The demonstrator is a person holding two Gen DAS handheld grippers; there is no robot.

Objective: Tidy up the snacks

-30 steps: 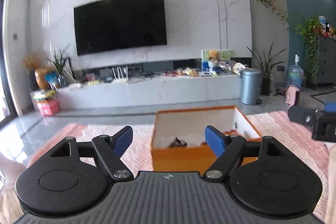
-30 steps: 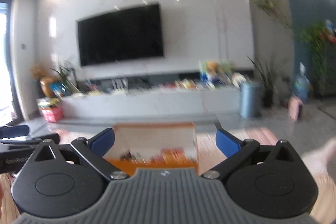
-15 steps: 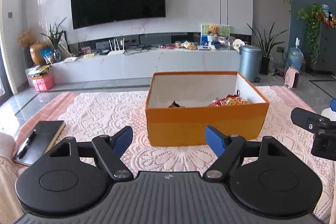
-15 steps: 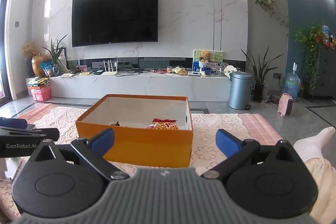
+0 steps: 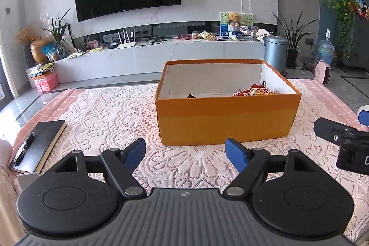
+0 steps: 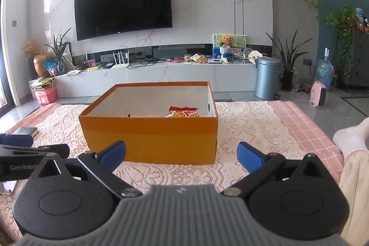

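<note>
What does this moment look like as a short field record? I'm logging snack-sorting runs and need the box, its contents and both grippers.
box: orange, open top, on lace cloth
contents: red snack packet at the right end; a dark item near the front wall, unclear
left gripper: open, empty, short of the box
right gripper: open, empty, short of the box
notebook: left of the box, pen on it

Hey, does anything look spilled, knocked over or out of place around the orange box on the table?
Nothing stands out. The orange box sits upright on the lace cloth, snack packets lie inside it, and a black notebook with a pen lies flat at the left.
</note>
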